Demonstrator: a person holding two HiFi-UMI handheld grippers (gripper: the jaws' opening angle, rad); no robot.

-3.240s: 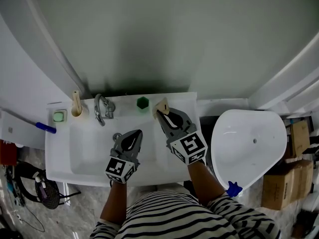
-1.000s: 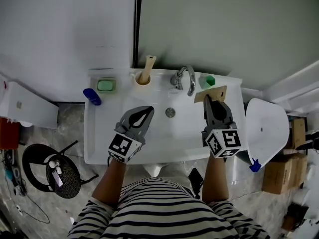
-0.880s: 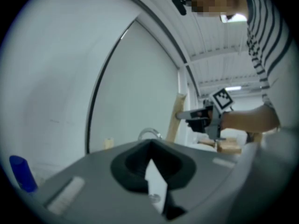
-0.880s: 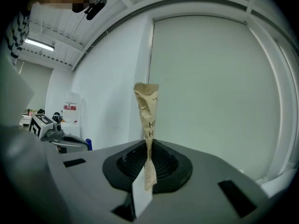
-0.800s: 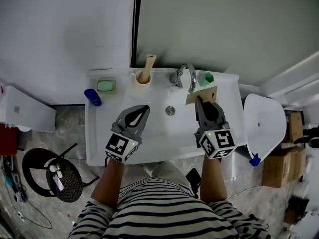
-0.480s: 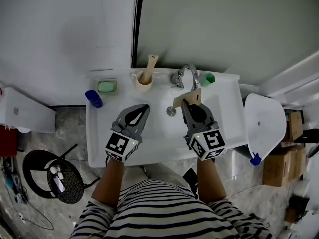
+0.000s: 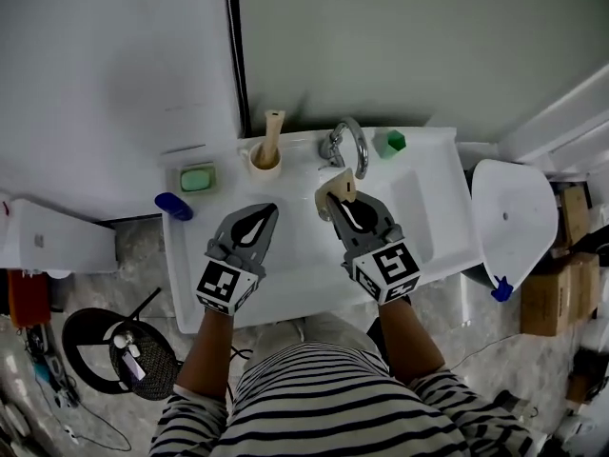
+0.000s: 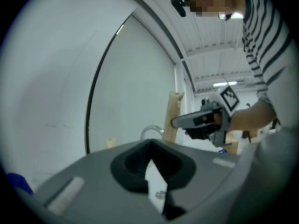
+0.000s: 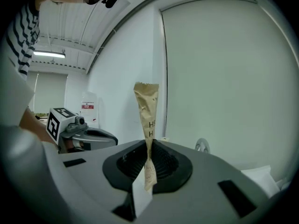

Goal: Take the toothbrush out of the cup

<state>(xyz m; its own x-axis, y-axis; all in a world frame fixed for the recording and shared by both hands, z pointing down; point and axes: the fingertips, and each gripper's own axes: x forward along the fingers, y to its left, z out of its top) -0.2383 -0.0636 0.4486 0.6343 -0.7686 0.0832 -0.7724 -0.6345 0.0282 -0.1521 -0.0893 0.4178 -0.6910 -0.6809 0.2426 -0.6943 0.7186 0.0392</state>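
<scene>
Right gripper [image 7: 346, 201] fingers pinching paper-wrapped toothbrush [image 9: 146, 107] over sink [image 7: 295, 269], near faucet [image 7: 352, 141]. Left gripper [image 7: 260, 214] fingers pressed together, empty. Cup [image 7: 264, 168] at sink's back edge.

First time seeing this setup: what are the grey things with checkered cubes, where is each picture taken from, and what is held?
No robot here: a person holds grey tongs, one pair per hand. The head view looks down from a camera on the person's head at a white sink; the two gripper views come from cameras riding on the tongs. Along the sink's back edge are a green soap dish, a cup with a tan stick in it, and a tap. The left tongs are shut and empty. The right tongs are shut on a tan paper packet over the basin.
</scene>
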